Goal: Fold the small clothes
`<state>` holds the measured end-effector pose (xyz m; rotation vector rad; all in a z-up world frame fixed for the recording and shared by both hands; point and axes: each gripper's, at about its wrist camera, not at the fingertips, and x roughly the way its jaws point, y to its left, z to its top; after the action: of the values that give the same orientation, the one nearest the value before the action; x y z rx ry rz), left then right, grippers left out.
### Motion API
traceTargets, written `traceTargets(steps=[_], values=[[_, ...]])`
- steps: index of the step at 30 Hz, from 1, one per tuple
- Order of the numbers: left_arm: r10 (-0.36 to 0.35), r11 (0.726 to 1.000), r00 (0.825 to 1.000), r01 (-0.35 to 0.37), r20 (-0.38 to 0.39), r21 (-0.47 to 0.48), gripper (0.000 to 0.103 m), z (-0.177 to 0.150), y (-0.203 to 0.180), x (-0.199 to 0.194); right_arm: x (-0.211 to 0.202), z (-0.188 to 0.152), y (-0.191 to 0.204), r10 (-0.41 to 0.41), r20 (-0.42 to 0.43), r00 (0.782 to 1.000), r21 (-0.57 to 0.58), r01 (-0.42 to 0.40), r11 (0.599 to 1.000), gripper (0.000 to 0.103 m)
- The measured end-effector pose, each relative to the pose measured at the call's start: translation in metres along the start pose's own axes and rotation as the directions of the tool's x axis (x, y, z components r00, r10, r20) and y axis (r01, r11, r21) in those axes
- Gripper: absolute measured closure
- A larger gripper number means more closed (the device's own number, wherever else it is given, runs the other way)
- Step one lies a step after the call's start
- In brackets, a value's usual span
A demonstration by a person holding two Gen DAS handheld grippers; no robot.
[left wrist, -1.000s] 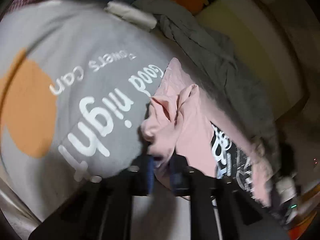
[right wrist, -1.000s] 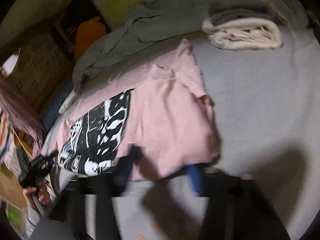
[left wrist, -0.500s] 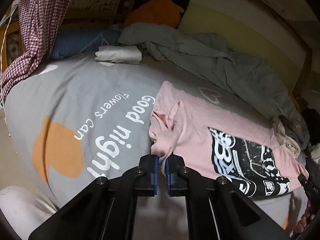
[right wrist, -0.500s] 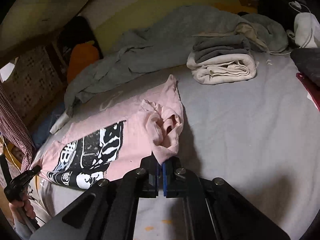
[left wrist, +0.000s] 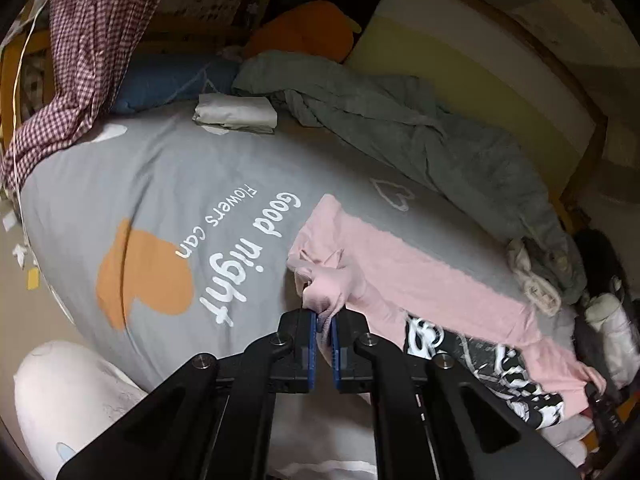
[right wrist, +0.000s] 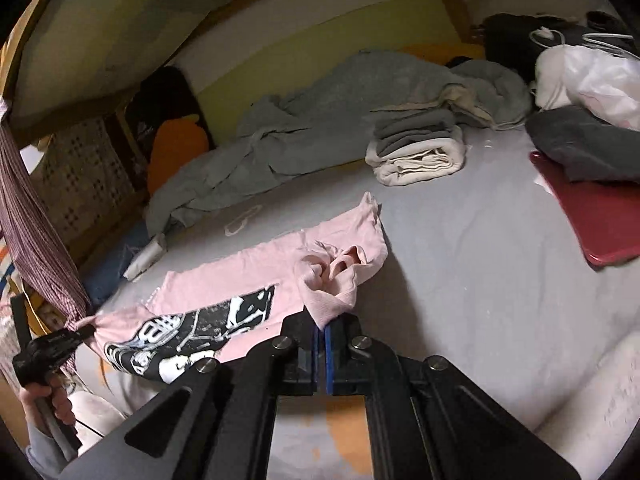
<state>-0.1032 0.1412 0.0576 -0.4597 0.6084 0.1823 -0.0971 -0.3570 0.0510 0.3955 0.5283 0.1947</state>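
A pink T-shirt (left wrist: pixel 420 280) with a black-and-white print lies stretched across the grey bed cover (left wrist: pixel 168 184). My left gripper (left wrist: pixel 325 322) is shut on one bunched pink end of it. My right gripper (right wrist: pixel 321 330) is shut on the other end, a ribbed pink cuff; the shirt (right wrist: pixel 248 268) runs left from there. In the right wrist view the left gripper (right wrist: pixel 86 330) shows at the far left, pinching the shirt's end. The shirt hangs slightly lifted between the two grippers.
A crumpled grey-green blanket (left wrist: pixel 420 136) lies along the headboard. A folded white cloth (left wrist: pixel 236 114) and checked fabric (left wrist: pixel 76 64) sit at the far left. A folded stack (right wrist: pixel 420 148), a red flat case (right wrist: pixel 592 216) and dark clothes (right wrist: pixel 584 148) lie to the right.
Both grippers have pulled back and apart with the shirt's ends, stretching the shirt out long across the bed. The right gripper, open a second ago, is now shut on the cuff.
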Motion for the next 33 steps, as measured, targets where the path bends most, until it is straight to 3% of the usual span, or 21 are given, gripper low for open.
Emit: traceTargets(steps=[5, 8, 11, 17, 22, 26, 31, 33], values=[[-0.015, 0.994, 0.998, 0.02, 0.056, -0.104, 0.099, 0.037, -0.016, 0.024, 0.018, 0.031, 0.007, -0.003, 0.081, 0.997, 0.011, 0.002, 1.0, 0.102], [0.009, 0.989, 0.999, -0.003, 0.04, -0.148, 0.099, 0.054, -0.028, 0.058, 0.055, 0.046, 0.011, -0.07, 0.108, 0.992, 0.035, 0.067, 0.997, 0.102], [0.047, 0.984, 0.999, -0.044, 0.01, -0.171, 0.099, 0.069, -0.032, 0.096, 0.101, 0.061, 0.004, -0.088, 0.072, 0.994, 0.115, 0.079, 0.99, 0.102], [0.11, 0.985, 0.992, -0.118, -0.065, -0.124, 0.099, 0.088, -0.049, 0.171, 0.188, 0.082, -0.004, -0.15, -0.045, 0.988, 0.122, 0.155, 0.98, 0.102], [0.154, 0.985, 0.976, -0.164, -0.152, -0.05, 0.099, 0.086, -0.052, 0.231, 0.241, 0.08, -0.019, -0.202, -0.193, 0.96, 0.112, 0.226, 0.968, 0.102], [0.149, 0.987, 0.977, -0.155, -0.151, -0.028, 0.098, 0.079, -0.051, 0.245, 0.249, 0.075, -0.026, -0.194, -0.207, 0.959, 0.108, 0.22, 0.969, 0.102], [0.157, 0.988, 0.984, -0.155, -0.081, 0.023, 0.092, 0.075, -0.057, 0.227, 0.245, 0.078, -0.007, -0.268, -0.199, 0.943, -0.024, 0.269, 0.963, 0.099], [0.166, 0.982, 0.986, -0.164, -0.016, 0.096, 0.079, 0.072, -0.067, 0.211, 0.24, 0.076, 0.002, -0.308, -0.191, 0.932, -0.064, 0.302, 0.951, 0.084]])
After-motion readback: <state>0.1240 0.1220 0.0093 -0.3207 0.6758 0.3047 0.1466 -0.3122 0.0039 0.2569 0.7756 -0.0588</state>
